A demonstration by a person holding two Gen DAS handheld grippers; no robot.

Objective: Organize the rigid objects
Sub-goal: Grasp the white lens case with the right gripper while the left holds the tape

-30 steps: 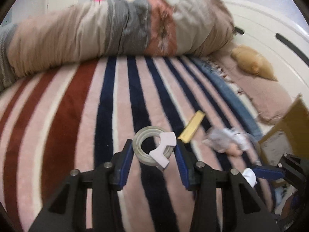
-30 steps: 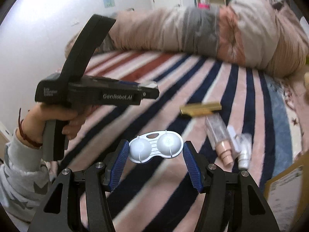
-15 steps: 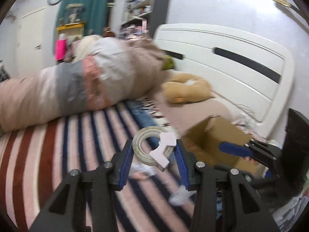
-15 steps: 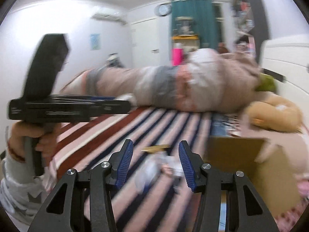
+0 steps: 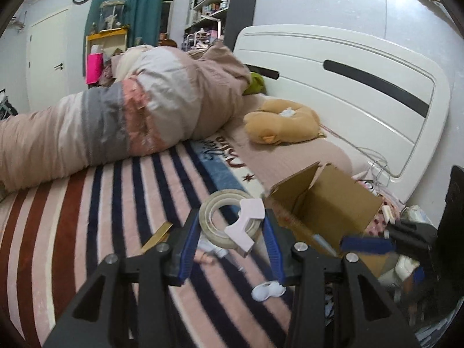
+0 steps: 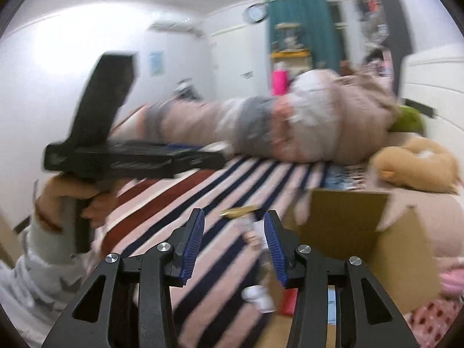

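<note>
My left gripper [image 5: 232, 239] is shut on a roll of clear tape [image 5: 216, 217] with a white dispenser clip [image 5: 246, 226], held in the air above the striped blanket [image 5: 101, 217]. An open cardboard box [image 5: 327, 206] stands just to its right. My right gripper [image 6: 233, 239] is open and empty, raised over the blanket left of the box [image 6: 353, 232]. The white contact lens case [image 5: 268, 290] lies on the blanket near the box; it also shows blurred in the right wrist view [image 6: 258, 297]. A gold bar [image 5: 158, 236] and small bottles [image 5: 208, 253] lie on the blanket.
A rolled duvet [image 5: 130, 116] lies across the far side of the bed. A tan plush toy [image 5: 281, 121] sits by the white headboard [image 5: 348, 87]. The right gripper's body [image 5: 406, 237] is at the right of the left wrist view.
Both grippers rose and swung right toward the box. The right gripper let go of the white contact lens case, which now lies on the blanket. The left still holds the tape.
</note>
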